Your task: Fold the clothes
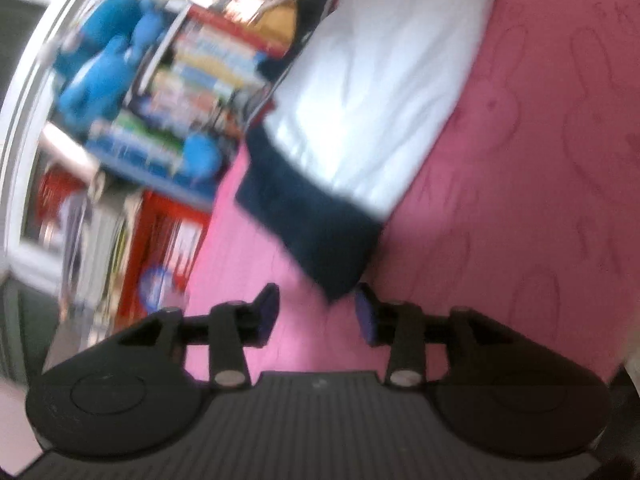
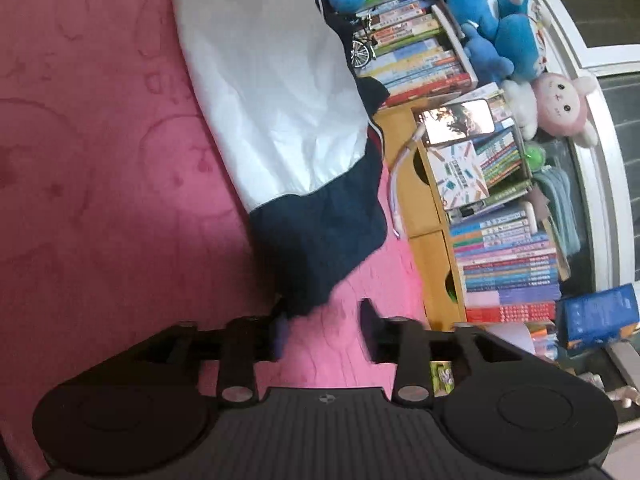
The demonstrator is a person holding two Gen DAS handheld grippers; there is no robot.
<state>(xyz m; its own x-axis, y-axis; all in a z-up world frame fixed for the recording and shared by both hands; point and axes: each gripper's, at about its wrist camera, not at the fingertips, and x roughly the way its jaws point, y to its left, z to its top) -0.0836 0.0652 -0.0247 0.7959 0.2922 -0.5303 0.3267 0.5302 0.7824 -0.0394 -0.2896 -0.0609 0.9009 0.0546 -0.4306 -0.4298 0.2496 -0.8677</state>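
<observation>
Pink bedding (image 1: pixel 500 200) with a faint embossed pattern covers the bed, and on it lies a white-and-navy garment (image 1: pixel 360 92), a long white section ending in a dark navy band. In the left wrist view the left tool (image 1: pixel 316 312) has its two fingers spread apart, with the navy corner (image 1: pixel 340 276) of the garment reaching down into the gap between the purple pads (image 1: pixel 268 308); the frame is blurred, so whether either pad touches the cloth cannot be told. In the right wrist view the right tool (image 2: pixel 322 328) also stands with its fingers apart over the pink bedding (image 2: pixel 100 180), and the navy end (image 2: pixel 320 240) of the garment (image 2: pixel 272 92) comes down to its left finger, its tip overlapping that pad while the other finger is clear of it. Nothing is clamped by either tool. Beside the bed, along the garment's far edge, runs a crowded shelf of books (image 2: pixel 508 256), stacked on their sides in this view, with yellow boxes (image 2: pixel 424 200) in front of them. Blue plush toys (image 2: pixel 492 16) and a pink plush rabbit (image 2: pixel 560 108) sit by a white window frame (image 2: pixel 600 120). A small model bicycle (image 2: pixel 362 46) stands among the books near the white part of the garment.
</observation>
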